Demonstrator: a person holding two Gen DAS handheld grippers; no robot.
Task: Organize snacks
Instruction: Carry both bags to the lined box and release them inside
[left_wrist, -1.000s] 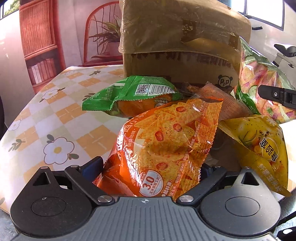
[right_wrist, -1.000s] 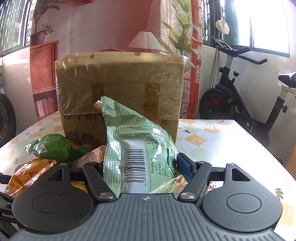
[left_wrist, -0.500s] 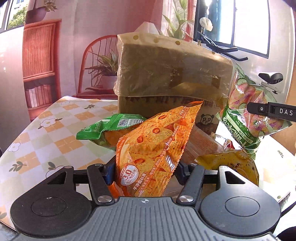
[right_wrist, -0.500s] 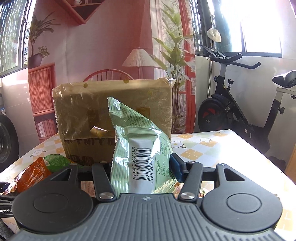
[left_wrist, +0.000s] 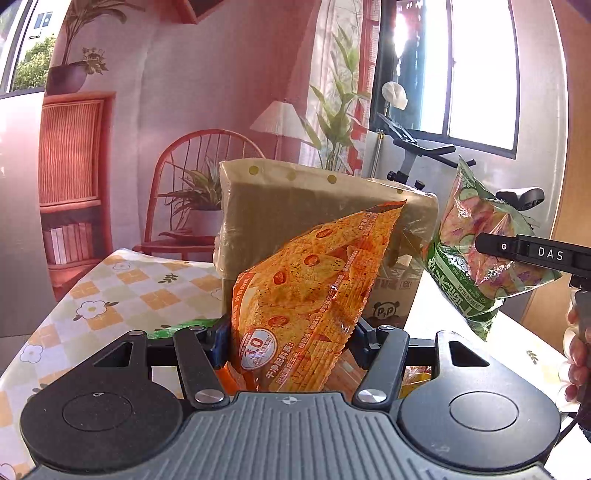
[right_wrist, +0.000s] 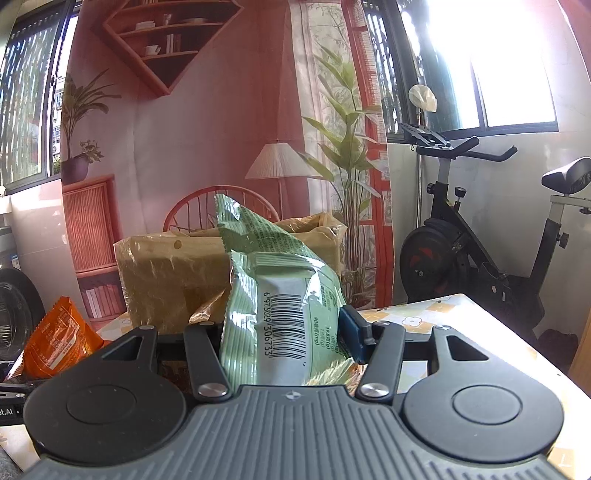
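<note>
Beyond both grippers stands the plastic-wrapped cardboard box (left_wrist: 325, 221), the likely destination. Clamped in the left gripper (left_wrist: 291, 339), an orange cracker bag (left_wrist: 306, 295) leans up towards it. The right gripper (right_wrist: 284, 332) pinches a green cucumber chip bag (right_wrist: 280, 291), upright, with the box just behind. Neither hand looks nearer.

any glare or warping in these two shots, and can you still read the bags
Right wrist view: the window is blown out white and verticals bow from the fisheye, yet the green bag barcode reads sharp. Left wrist view: milder window glare, curved edges, orange bag sunlit and crisp.
</note>
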